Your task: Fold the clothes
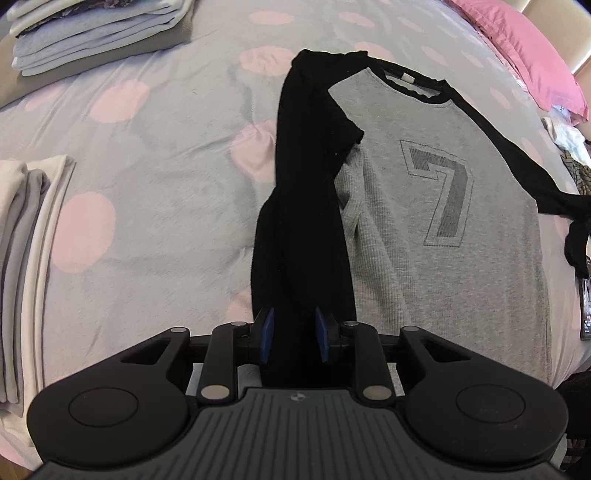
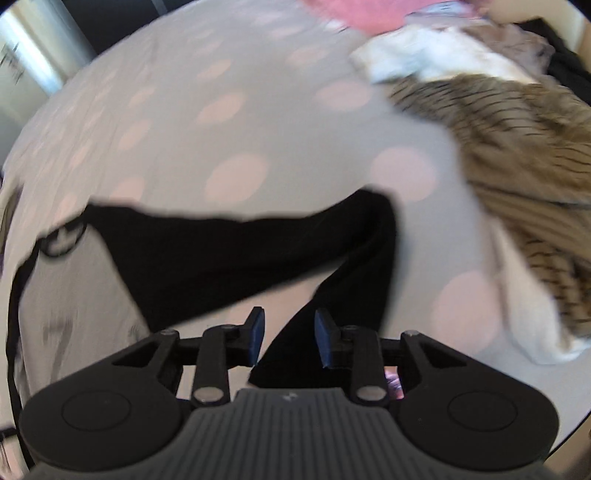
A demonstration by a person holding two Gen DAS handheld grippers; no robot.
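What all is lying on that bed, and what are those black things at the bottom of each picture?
Raglan shirt: one, grey with a dark number 7 and black sleeves, spread at the middle of the bed.
Left sleeve: one, black, folded along the shirt's side.
Right sleeve: one, black, stretched out sideways.
Bedspread: one, grey with pink dots, under everything.
Folded stacks: two, pale blue at far left, white and grey at near left.
Pillow: one, pink, far right.
Unfolded pile: brown striped and white pieces, right side.
Left hand-held gripper: black, blue pads, sleeve between them.
Right hand-held gripper: same, around the other sleeve.
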